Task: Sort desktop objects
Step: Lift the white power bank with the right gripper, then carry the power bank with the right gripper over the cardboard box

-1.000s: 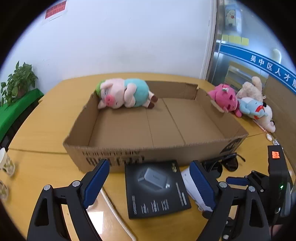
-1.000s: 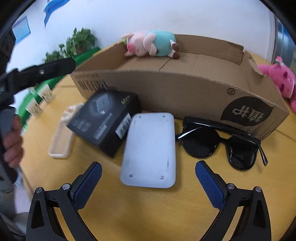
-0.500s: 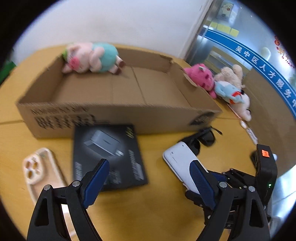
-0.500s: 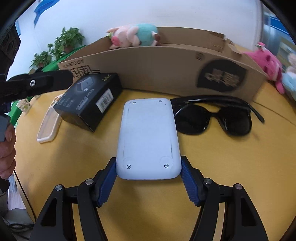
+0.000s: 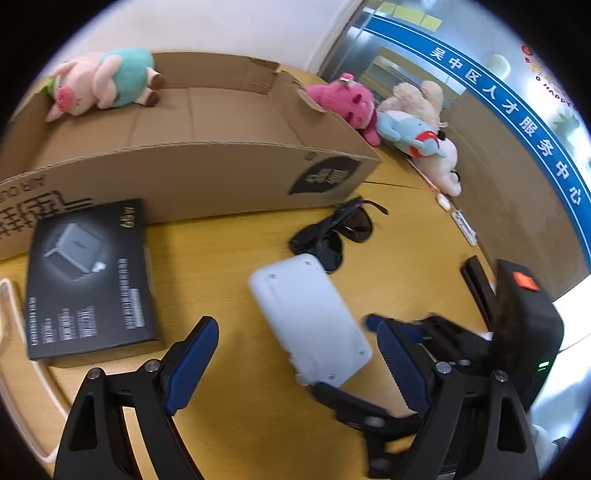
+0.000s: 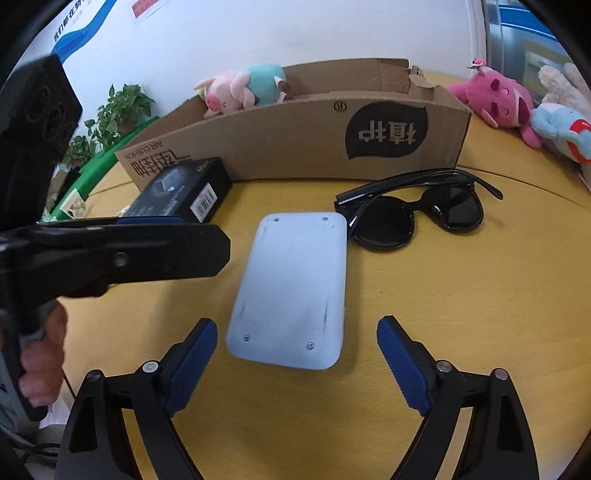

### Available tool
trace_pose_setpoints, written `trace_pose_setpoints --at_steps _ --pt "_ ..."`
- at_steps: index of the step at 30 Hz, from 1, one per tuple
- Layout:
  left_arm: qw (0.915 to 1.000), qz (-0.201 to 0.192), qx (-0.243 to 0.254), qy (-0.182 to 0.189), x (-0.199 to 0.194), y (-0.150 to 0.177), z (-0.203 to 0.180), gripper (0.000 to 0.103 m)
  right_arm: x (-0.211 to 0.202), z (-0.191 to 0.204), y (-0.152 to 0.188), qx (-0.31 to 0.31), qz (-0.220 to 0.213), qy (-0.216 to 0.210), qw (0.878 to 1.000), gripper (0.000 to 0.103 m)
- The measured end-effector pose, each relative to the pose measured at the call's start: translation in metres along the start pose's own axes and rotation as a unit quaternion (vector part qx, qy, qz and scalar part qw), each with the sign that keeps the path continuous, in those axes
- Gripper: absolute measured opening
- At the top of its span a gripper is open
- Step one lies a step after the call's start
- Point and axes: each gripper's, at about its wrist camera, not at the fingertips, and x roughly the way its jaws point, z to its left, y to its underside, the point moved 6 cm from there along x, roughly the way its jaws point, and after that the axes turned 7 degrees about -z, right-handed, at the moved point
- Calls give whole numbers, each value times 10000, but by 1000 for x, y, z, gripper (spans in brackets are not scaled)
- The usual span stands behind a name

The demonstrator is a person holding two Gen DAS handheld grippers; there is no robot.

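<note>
The step in hand looks like picking up the white case [image 6: 291,291], which lies flat on the table [image 6: 461,295] between the black box [image 6: 181,192] and sunglasses [image 6: 413,214], before the carton [image 6: 295,144]. The right gripper [image 6: 297,354] hovers low behind its near end, released, jaws wide and clear of it. Next it likely must advance, clamp and lift. The left gripper [image 5: 297,354], also released, holds nothing.

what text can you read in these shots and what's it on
"AIR CUSHION", printed upside down: cardboard box front wall.
"植护", upside down in a black badge: same wall.
"65W": black charger box; its small print is too blurred.
"吴中区人才服务中心": blue wall band.
Red wall notice: unreadable.
</note>
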Motion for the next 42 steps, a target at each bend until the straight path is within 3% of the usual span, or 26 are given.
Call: trace_pose_setpoints --at_steps 4,5,10,19,23,28,33,42 --pt "9994 292 -197 54 19 1 2 83 6 0 1 -107 45 7 9999 72" --pt "9987 376 -327 78 25 2 5 79 6 0 1 -189 63 95 9998 66" --pt "9952 706 -565 384 47 13 0 53 3 -6 2 -28 35 -45 10000 66" --pt "9971 463 -524 301 37 16 0 41 2 -3 1 157 -51 -319 9994 65" --pt "9987 133 -394 285 16 2 -6 39 -5 9 -7 79 -235 -393 9989 65" --pt "9987 -439 -65 270 -21 -42 -15 39 -27 25 -45 -157 -774 -464 9958 65" --pt "9939 -978 271 441 -55 -106 -22 36 -51 36 -109 -420 -1385 -612 9876 65" --pt "9847 -1433 794 591 -77 -228 -20 35 -67 38 -231 -626 -2119 -638 9732 65"
